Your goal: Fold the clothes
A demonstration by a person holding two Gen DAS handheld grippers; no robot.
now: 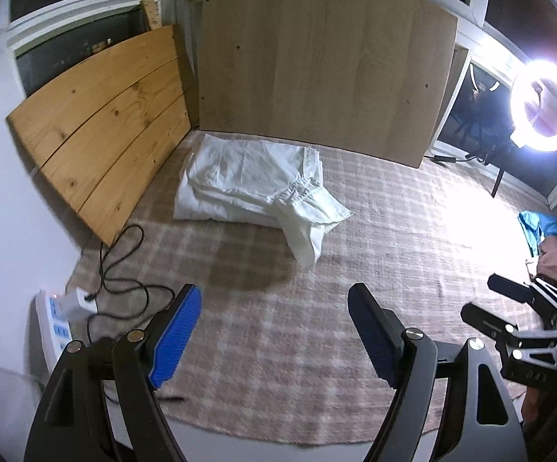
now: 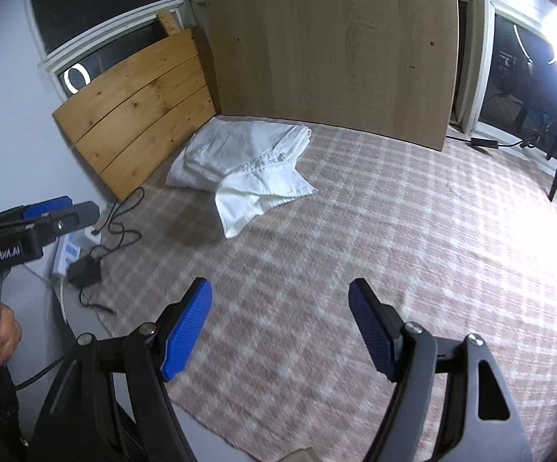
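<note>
A folded pile of white cloth [image 1: 247,181] lies on the pink and white checked rug [image 1: 374,231], far back near the corner where the two wooden boards meet. The light brown flat board [image 1: 317,57] stands right behind it, and the orange pine plank board [image 1: 101,127] leans on the wall just to its left. The pile is longer one way than the other, and its long side runs from the back corner out toward the front and a bit to the right. One loose end [image 1: 309,227] hangs off the front of the pile and points toward the grippers. The left gripper [image 1: 274,331] has its black arms and blue pads spread wide apart, with nothing between them, only rug below. The right gripper [image 2: 280,327] is spread wide too, and holds nothing. Both grippers are well apart from the white cloth. A black cord [image 1: 124,281] curls on the floor near a white power strip [image 1: 53,319] at the left. A bright round ring lamp [image 1: 546,106] shines at the right, and a heap of blue and brown clothes [image 1: 547,238] sits near the rug's right edge
</note>
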